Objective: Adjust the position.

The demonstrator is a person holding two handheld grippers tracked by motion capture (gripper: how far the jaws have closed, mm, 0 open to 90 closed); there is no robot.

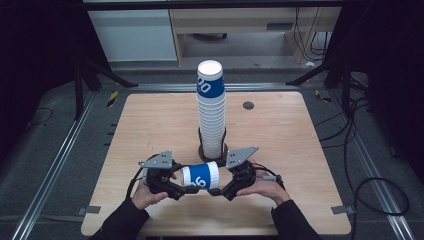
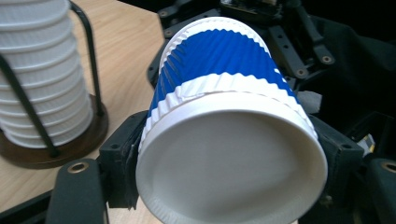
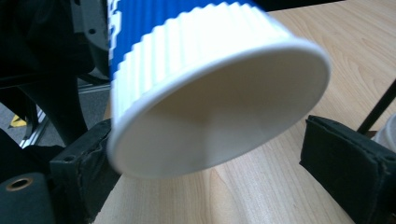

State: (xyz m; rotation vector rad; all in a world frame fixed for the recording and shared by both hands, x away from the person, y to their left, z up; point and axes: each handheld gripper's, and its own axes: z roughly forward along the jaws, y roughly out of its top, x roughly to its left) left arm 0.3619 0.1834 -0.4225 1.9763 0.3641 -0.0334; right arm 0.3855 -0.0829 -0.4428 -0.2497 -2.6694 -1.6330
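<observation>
Right there near the front edge of the wooden table [image 1: 150, 120], a single blue-and-white paper cup [image 1: 200, 176] lies on its side in the air between the two hand-held tools, just in front of the tall stack of cups [image 1: 211, 110] standing in its dark wire holder [image 1: 213, 150]. The left gripper [image 1: 181, 190] has the cup clamped by its base end: in the left gripper view the black pads press against both sides of the white bottom rim. The right gripper [image 1: 216, 191] meets the cup's open mouth, and in the right gripper view one jaw sits against the rim while the other stands clear of it, so its jaws look parted rather than closed on the cup. Both of the person's hands rest low, sleeves coming in from the near edge.
</observation>
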